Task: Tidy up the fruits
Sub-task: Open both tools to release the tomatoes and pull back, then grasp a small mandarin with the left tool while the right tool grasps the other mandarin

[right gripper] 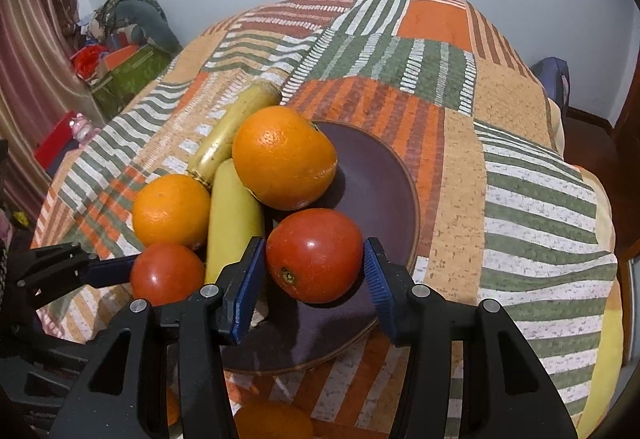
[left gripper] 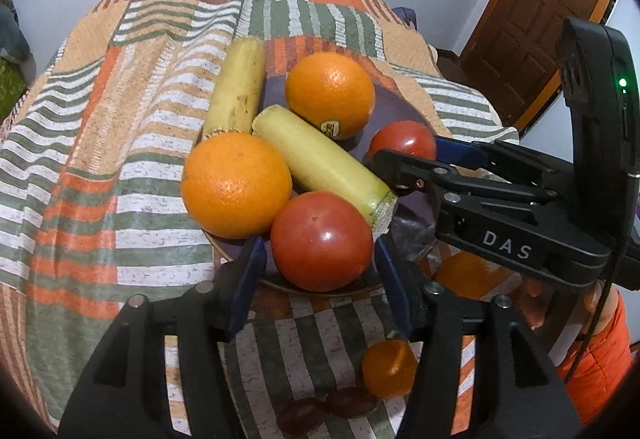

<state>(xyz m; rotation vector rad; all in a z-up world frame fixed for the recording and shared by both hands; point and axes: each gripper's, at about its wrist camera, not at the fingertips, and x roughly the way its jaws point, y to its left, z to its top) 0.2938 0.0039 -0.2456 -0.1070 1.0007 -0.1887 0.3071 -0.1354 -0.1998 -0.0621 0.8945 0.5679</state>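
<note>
A striped patchwork cloth (right gripper: 452, 143) covers the table, bearing a dark plate (right gripper: 384, 175), a small orange (left gripper: 389, 368) and two dates (left gripper: 320, 413)

A lived-in home room. Patchwork cloth (right gripper: 460, 143) ahead of claw, panelled door (left gripper: 532, 51) right, curtain (right gripper: 28, 87) and clutter (right gripper: 120, 55) left.

Both wrist views look steeply down, close over the plate (left gripper: 404, 119) (right gripper: 380, 175) of fruit on the quilt (left gripper: 80, 167) (right gripper: 520, 179). The left view faces it from the lower left, the right view from the lower right. They share the plate, which fills each frame's centre.
</note>
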